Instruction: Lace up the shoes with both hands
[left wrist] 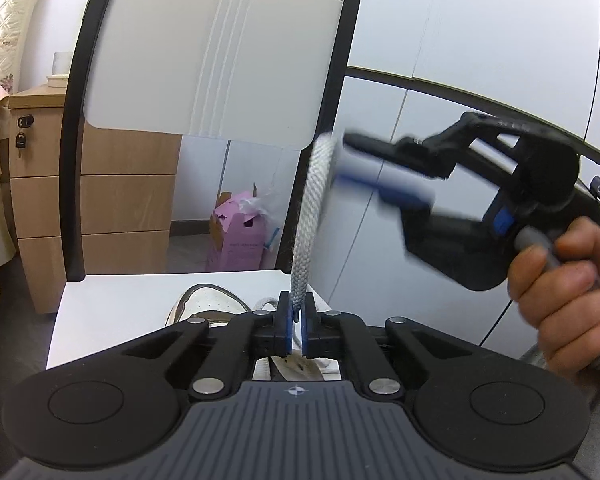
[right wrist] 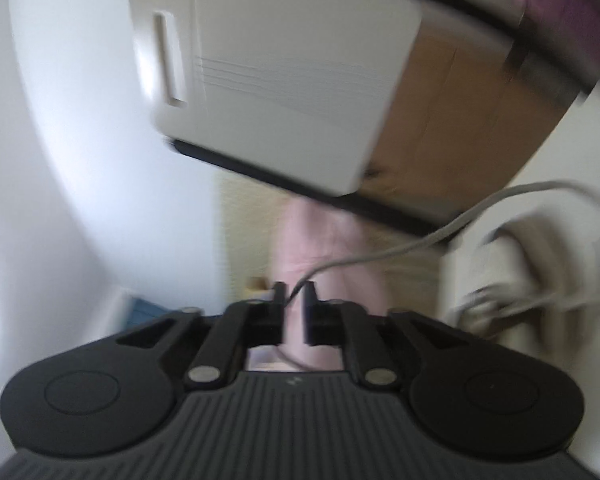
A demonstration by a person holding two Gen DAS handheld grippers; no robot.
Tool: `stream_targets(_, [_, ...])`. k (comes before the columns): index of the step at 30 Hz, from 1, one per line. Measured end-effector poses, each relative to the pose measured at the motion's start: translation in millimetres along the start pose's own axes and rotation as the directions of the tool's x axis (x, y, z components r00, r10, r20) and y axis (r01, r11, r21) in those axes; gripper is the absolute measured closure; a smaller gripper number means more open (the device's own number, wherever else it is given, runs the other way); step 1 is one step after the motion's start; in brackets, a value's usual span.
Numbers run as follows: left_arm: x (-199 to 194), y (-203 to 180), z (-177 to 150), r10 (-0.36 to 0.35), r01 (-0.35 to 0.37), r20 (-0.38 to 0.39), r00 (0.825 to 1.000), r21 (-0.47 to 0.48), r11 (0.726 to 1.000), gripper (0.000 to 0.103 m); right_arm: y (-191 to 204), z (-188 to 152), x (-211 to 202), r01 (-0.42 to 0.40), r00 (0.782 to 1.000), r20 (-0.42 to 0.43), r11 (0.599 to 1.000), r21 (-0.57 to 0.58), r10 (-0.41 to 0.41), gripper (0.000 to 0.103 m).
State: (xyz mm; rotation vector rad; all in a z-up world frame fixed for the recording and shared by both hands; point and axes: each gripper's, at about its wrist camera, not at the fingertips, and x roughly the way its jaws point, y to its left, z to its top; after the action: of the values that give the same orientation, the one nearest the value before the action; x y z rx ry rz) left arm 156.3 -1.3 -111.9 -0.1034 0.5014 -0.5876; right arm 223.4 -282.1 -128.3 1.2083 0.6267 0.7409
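We've got left tool (left wrist: 295, 320) clamped on lace (left wrist: 314, 200); right tool (right wrist: 294, 304) pinching it too; lace soft, floppy, light; best grabbed near tip; shoe (left wrist: 209, 304) on desk (left wrist: 111, 308).

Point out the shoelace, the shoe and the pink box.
shoelace (left wrist: 314, 200): left wrist view, on the braided stretch rising from the left hand-held gripper.
shoe (left wrist: 209, 300): left wrist view, on the perforated white toe.
pink box (left wrist: 235, 240): left wrist view, on its front face.

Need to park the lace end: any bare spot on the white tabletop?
Bare strip of tabletop, left of the shoe out to its left edge. Crowded on the right: left tool, taut lace and right tool.
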Motion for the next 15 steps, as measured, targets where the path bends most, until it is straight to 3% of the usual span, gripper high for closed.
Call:
stream_targets(2, [0,2,0,0.001,-0.001,-0.005,1.000,-0.004,1.000,0.098,0,0,-1,0.093,0.996,0.013,0.994,-0.050,-0.092,0.054])
stream_targets(7, [0,4,-1,0.012,-0.012,-0.018,1.000,-0.004,1.000,0.098,11,-6,-2,0.295,0.955,0.039,0.926,-0.236,-0.294,0.054])
stream_targets(12, [5,3,0,0.013,-0.012,-0.035,0.999,0.033,0.999,0.098,14,-19,24,0.245,0.958,-0.067,0.916,-0.318,-0.280,0.054])
stream_targets(15, [6,-1,-2,0.009,-0.006,-0.046,0.999,0.064,0.998,0.098,14,-26,36,0.233,0.949,-0.120,0.904,-0.358,-0.292,0.056])
